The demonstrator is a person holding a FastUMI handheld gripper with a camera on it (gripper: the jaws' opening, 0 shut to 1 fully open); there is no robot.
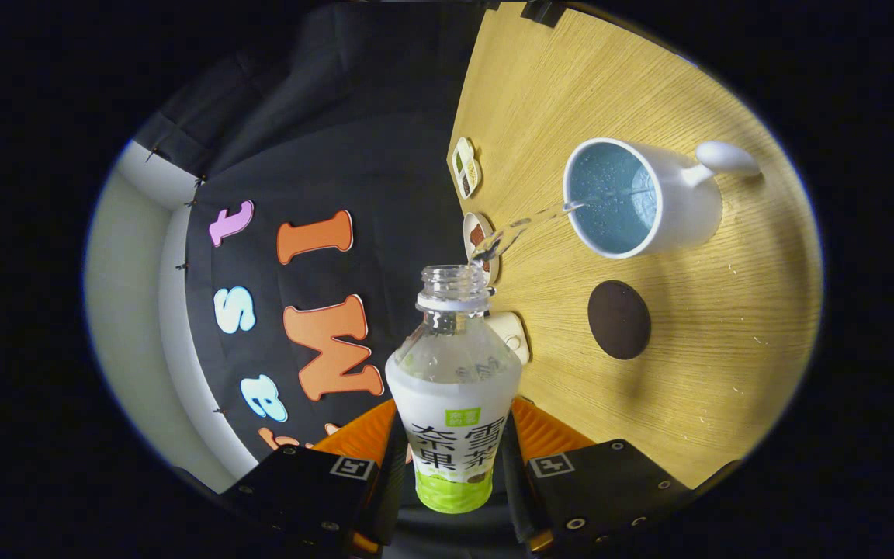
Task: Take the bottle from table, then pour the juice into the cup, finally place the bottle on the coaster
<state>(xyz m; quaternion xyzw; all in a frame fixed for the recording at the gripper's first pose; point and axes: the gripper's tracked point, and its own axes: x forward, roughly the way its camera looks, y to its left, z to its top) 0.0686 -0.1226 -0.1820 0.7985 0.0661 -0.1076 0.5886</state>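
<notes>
Clamped between both orange fingers [369,435] of the gripper [453,454], the uncapped juice bottle [453,404] was tipped sideways. Clear liquid [528,225] arced from its mouth into the white mug [641,198] on the wooden table [726,326]. Between bottle and mug lay the dark round coaster [618,319]. Small dishes [466,167] lined the table's far edge.

Cup [649,198] just beside coaster [618,319] — bare table [726,349] beyond, small dishes [466,167] along wall edge
</notes>
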